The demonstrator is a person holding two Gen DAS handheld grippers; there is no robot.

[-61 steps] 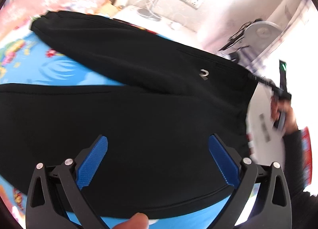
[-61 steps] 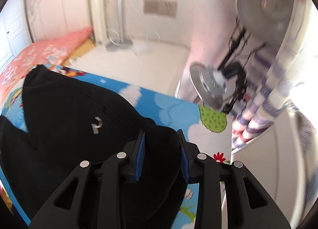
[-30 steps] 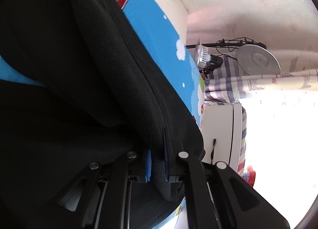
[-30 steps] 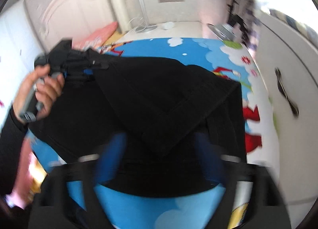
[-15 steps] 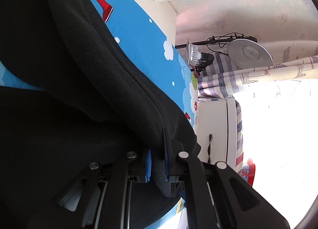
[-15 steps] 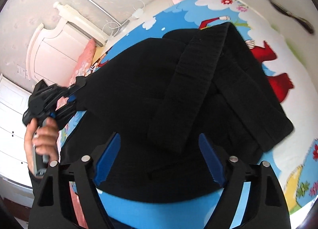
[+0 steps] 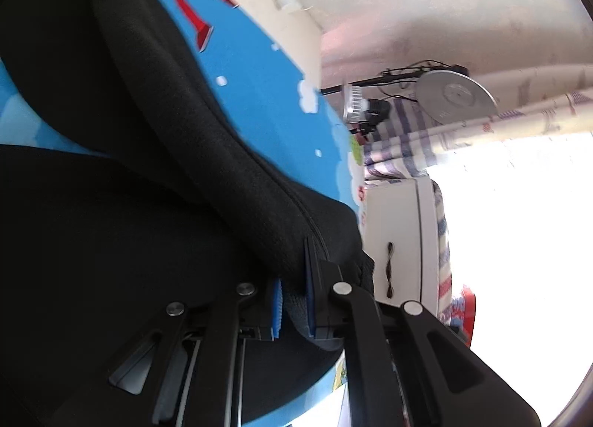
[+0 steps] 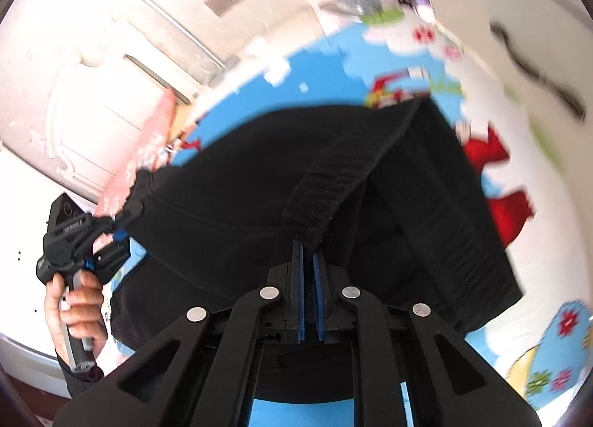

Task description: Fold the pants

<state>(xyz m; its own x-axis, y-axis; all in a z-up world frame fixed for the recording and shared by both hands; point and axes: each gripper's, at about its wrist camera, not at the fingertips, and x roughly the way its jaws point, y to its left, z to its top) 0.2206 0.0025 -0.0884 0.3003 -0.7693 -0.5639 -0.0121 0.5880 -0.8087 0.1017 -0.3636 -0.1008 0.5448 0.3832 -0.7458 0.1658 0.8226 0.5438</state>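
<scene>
- In the right wrist view, the person's hand [image 8: 76, 306] at the far left holds the left gripper [image 8: 120, 228]; its tips are buried in a bunched corner of the black pants [image 8: 259, 204], so from here the fingers cannot be seen closing.
- The left wrist view settles it: the left gripper [image 7: 294, 301] has its blue pads pressed together on a thick ribbed edge of the pants [image 7: 166, 123], with fabric squeezed between them.
- Most of that view is dark cloth with no readable detail, so which part of the garment is which cannot be told.
- The pants lie spread on a bright blue cartoon mat [image 7: 259, 93], a raised fold running diagonally up from the gripper.
- In the right wrist view, the right gripper [image 8: 307, 264] at bottom centre has its pads nearly together, pinching the end of a ribbed band of the pants that rises from them; how much cloth sits between them is hidden by the fold.
- The mat [image 8: 333, 71] beyond is blurred, its pictures smeared.
- Far right of the left wrist view, a white cabinet [image 7: 400, 234] stands beside the mat, and a window [image 7: 519, 241] is washed out white.
- A round lamp [image 7: 456, 97] sits above striped curtains [image 7: 400, 145].
</scene>
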